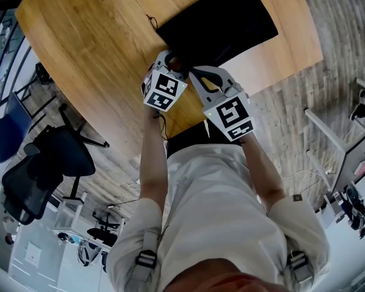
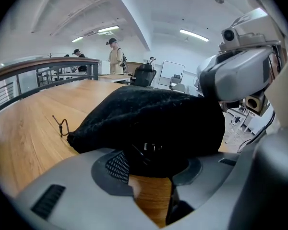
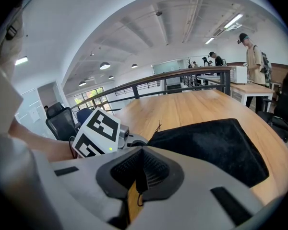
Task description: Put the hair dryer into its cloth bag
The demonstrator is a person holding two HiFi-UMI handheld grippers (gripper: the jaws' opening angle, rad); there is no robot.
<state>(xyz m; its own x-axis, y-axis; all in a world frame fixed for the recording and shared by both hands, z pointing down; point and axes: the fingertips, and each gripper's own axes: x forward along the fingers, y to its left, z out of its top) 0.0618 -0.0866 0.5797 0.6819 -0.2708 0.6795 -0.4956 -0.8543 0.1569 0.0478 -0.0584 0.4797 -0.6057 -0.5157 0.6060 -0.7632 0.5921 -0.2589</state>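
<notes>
While the left claw (image 2: 151, 169) seemingly pinches the cloth bag (image 2: 149, 114), the right claw (image 3: 137, 174) is pressed together, chairs (image 1: 48, 163) flanking the table (image 1: 97, 41).

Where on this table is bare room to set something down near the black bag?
Widest bare wood: left of the cloth bag, out to the table rim. A narrower strip lies right of the bag. Crowded: the near edge, where the left gripper grips the bag and the right gripper pinches a cord.

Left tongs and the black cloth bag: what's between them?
Nothing. In the left gripper view the cloth bag fills the gap at the tips of the left tongs. Only the bare wooden table shows beneath.
</notes>
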